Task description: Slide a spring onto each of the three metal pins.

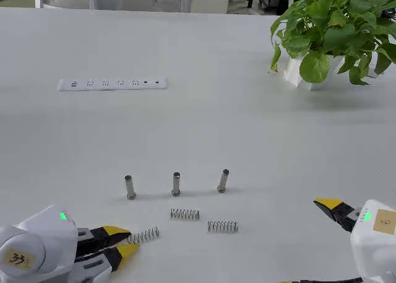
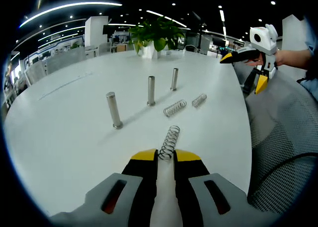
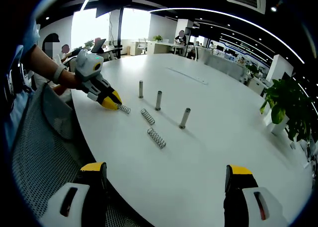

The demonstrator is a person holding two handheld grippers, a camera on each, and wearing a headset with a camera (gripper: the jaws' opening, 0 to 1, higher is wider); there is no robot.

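- Springs point(image 1: 185, 213), three of them, lie flat on the white counter point(image 1: 247, 128), all on the person's side of the middle pin point(image 1: 176, 184). One is just in front of that pin, and the others lie a little nearer, one to each side.
- The left pin point(image 1: 130, 187) and right pin point(image 1: 223, 180) flank the middle pin in one row, all upright and bare.
- The left gripper point(image 1: 125, 240), near and left of the middle pin, has its yellow-tipped fingers point(image 2: 144, 155) pinched on the near end of the left spring point(image 2: 170, 140). The rest of that spring lies on the counter.
- The right gripper point(image 3: 166, 170) is well right of the middle pin, with its fingers spread wide and holding nothing.
- The counter is plain and matt. Beyond the middle pin, a white power strip point(image 1: 112, 83) lies to the left and a potted plant point(image 1: 334, 23) stands to the right.
- The room is an open office with ceiling light strips, more desks and seated people far off.
- The head view's lower edge cuts off both gripper bodies, and its top and right edges crop the plant. One finger of the right gripper is mostly out of that view.
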